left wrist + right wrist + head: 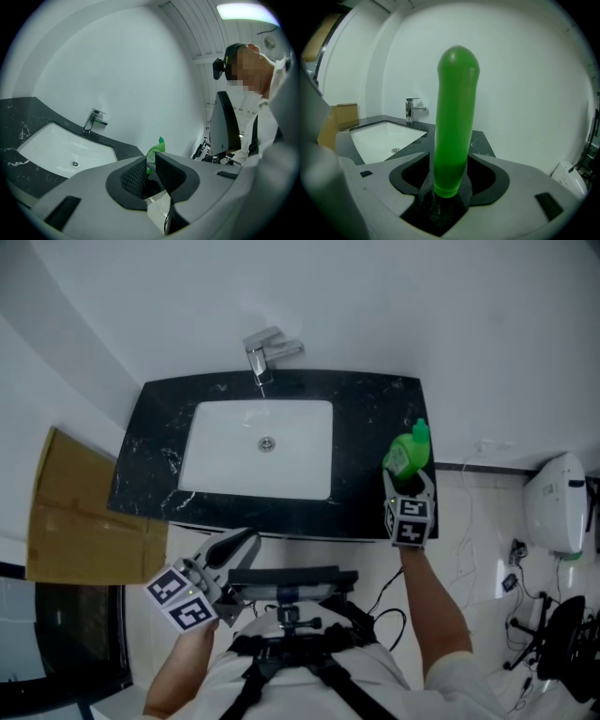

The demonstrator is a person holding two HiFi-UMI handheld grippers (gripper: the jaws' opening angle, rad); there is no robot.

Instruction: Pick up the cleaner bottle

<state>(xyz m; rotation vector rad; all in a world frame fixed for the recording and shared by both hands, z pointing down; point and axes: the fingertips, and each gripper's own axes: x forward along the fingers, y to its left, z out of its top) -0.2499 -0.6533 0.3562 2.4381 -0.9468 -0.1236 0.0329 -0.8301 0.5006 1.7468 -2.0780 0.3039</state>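
The green cleaner bottle [409,454] is at the right end of the black marble counter [367,418]. My right gripper [410,482] is shut on it from the near side. In the right gripper view the bottle's long green neck [456,117] rises straight up between the jaws of this gripper [449,180]. Its base is hidden, so I cannot tell whether it rests on the counter. My left gripper [239,545] hangs low in front of the counter, shut and holding nothing. In the left gripper view the bottle [154,151] shows far off above that gripper [151,164].
A white basin [262,448] is set in the counter, with a chrome tap [265,351] behind it at the wall. Flat cardboard [84,512] leans at the left. A white device [553,502] and cables [469,549] lie on the floor to the right.
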